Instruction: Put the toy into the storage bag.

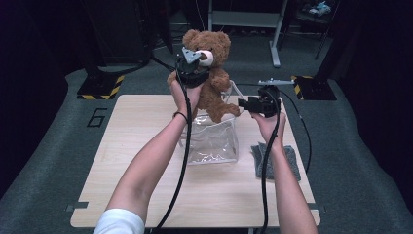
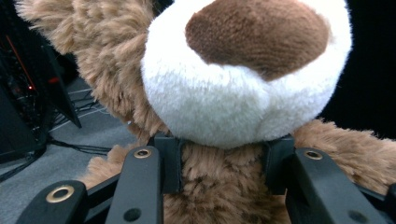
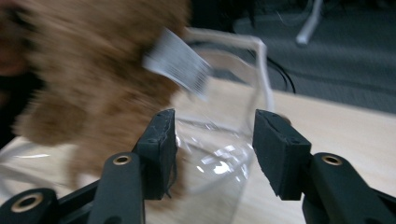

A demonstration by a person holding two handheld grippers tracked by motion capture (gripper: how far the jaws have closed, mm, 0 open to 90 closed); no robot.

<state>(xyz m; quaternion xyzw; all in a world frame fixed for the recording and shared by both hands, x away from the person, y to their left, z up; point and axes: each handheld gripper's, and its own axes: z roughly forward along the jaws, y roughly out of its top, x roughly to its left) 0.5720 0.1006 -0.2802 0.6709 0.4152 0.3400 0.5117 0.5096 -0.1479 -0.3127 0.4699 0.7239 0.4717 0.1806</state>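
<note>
Teddy bear held over the open clear bag on the bench [image 1: 146,195]

The teddy bear [image 1: 209,73] hangs above the clear bag [image 1: 213,141], neck clamped in the left tool [image 1: 192,73] so its legs point at the mouth. The right tool [image 1: 246,104], jaws parted and empty, sits just beside a leg, likely to steady bear or rim.

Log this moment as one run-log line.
left gripper: shut on teddy bear, held above clear bag | right gripper: open by bag rim | grey cloth: on table
</note>
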